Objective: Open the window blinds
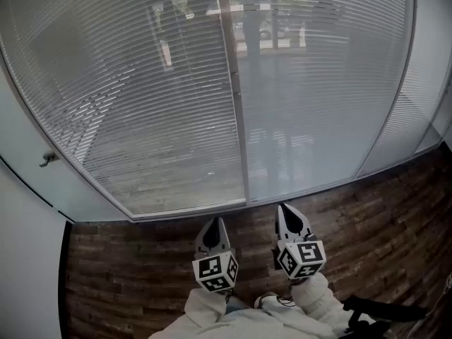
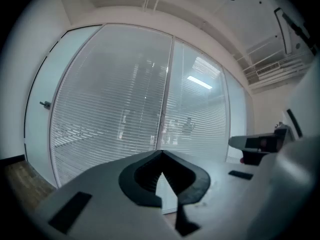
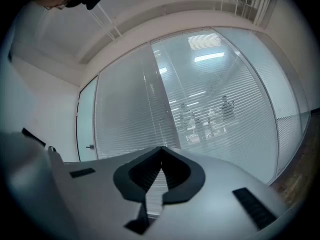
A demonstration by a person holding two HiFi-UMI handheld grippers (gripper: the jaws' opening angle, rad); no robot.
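Two grippers: left gripper [image 1: 215,224], right gripper [image 1: 285,212], fingers closed, empty.
Knob [image 1: 48,159]: 9 o'clock of blinds [image 1: 141,104]; we should open fingers before reaching.

Two grippers are in view, the left gripper [image 1: 216,222] and the right gripper [image 1: 283,208], each carrying one marker cube [image 1: 215,272]. Two wide blinds [image 1: 134,97] flank one upright post [image 1: 236,97]. One knob [image 1: 48,159] shows at left.
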